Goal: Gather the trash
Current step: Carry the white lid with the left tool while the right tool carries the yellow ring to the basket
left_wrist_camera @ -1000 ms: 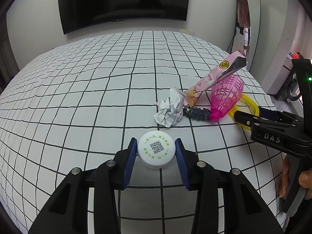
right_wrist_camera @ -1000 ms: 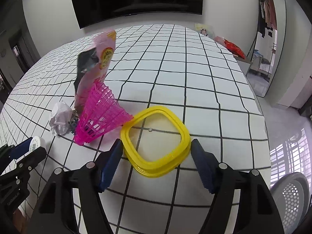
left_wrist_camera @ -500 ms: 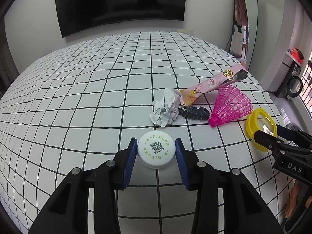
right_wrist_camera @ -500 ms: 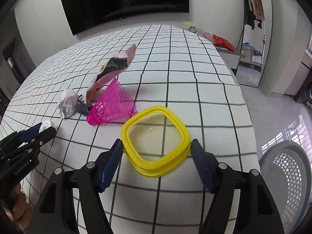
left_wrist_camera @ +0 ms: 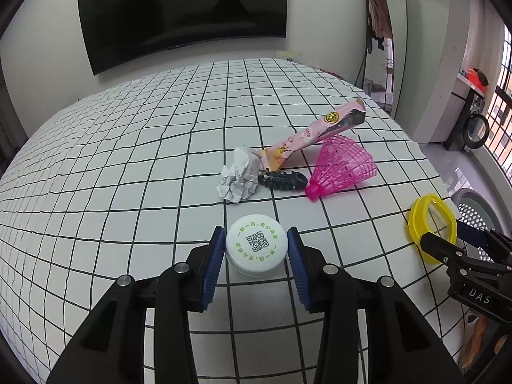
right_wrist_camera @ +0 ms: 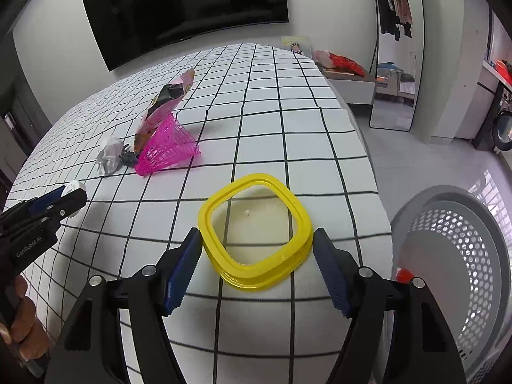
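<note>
I'm gripping the white cap (left_wrist_camera: 255, 245) in my left gripper (left_wrist_camera: 255, 249) and the yellow lid (right_wrist_camera: 255, 229) in my right gripper (right_wrist_camera: 257, 256). Both are heading binward toward the grey basket (right_wrist_camera: 464, 256); the wrapper (left_wrist_camera: 315, 129), paper ball (left_wrist_camera: 238, 176) and pink shuttlecock (left_wrist_camera: 342, 166) are waiting on the table.

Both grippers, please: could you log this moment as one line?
left gripper: shut on white cap | right gripper: shut on yellow lid | basket: beside table

Open grid cloth (left_wrist_camera: 128, 160) surrounds the clustered trash pile (left_wrist_camera: 281, 172).
</note>
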